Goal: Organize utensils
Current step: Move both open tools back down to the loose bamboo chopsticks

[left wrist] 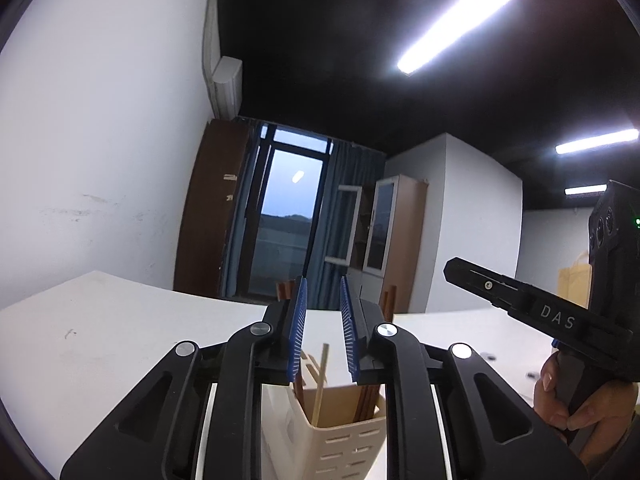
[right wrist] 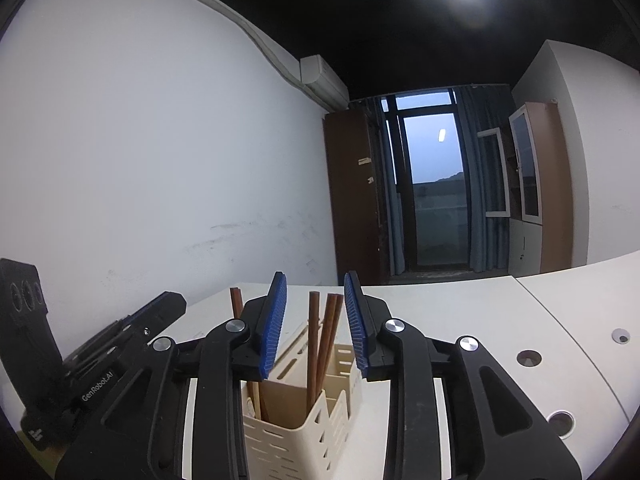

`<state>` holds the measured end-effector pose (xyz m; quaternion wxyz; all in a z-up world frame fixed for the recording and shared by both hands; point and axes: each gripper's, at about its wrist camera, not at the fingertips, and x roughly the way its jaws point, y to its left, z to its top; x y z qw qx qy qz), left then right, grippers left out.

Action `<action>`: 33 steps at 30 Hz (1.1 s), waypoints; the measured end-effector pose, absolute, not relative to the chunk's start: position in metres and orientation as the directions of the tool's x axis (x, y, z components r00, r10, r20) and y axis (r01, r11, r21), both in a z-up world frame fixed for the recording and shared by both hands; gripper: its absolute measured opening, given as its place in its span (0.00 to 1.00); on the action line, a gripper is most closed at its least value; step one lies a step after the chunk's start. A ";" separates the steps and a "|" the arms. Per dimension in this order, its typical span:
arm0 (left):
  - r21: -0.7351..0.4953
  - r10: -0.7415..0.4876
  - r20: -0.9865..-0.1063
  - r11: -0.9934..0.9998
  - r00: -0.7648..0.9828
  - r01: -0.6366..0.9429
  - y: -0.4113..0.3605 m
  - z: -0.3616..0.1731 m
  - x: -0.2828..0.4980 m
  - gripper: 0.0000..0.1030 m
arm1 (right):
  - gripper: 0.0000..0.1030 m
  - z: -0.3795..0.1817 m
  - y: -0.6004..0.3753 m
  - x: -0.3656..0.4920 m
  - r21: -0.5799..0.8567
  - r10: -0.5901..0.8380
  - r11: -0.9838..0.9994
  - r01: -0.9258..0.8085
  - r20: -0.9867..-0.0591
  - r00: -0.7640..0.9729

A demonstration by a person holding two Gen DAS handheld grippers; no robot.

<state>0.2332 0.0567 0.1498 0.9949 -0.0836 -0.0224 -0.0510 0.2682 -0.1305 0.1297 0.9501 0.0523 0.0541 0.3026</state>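
A cream slotted utensil holder [left wrist: 348, 440] stands on the white table [left wrist: 100, 340], just below my left gripper [left wrist: 323, 320]. Its blue pads stand apart with nothing pressed between them. A thin pale chopstick [left wrist: 321, 384] leans in the holder, with brown chopsticks [left wrist: 368, 400] at its right wall. In the right wrist view the holder [right wrist: 288, 436] shows several compartments. Brown chopsticks [right wrist: 320, 340] stand upright in it, rising into the gap of my open right gripper [right wrist: 316, 300]; the pads do not squeeze them. One more brown chopstick [right wrist: 236, 302] shows behind the left finger.
A hand [left wrist: 560, 404] holds the right gripper [left wrist: 452, 268] at the right edge. The left gripper [right wrist: 176, 300] sits at the left of the right wrist view. The table [right wrist: 480, 320] has round cable holes [right wrist: 529, 358]. A white wall, window and cabinets lie beyond.
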 end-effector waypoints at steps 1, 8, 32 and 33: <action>-0.162 -0.107 0.050 0.980 0.993 0.114 0.055 0.150 0.231 0.18 | 0.33 0.129 -0.131 0.268 0.130 0.576 0.815 -0.565 -0.076 0.814; -0.114 -0.079 -0.029 0.991 0.996 0.075 0.046 0.154 0.225 0.26 | 0.38 0.125 -0.131 0.267 0.125 0.552 0.833 -0.538 -0.127 0.824; -0.141 -0.009 -0.341 0.989 0.940 -0.042 0.055 0.122 0.198 0.40 | 0.53 0.045 -0.120 0.261 0.162 0.498 0.859 -0.486 -0.483 0.720; -0.147 -0.010 -0.354 0.988 0.935 -0.045 0.056 0.119 0.198 0.40 | 0.53 0.040 -0.120 0.260 0.164 0.497 0.859 -0.485 -0.495 0.713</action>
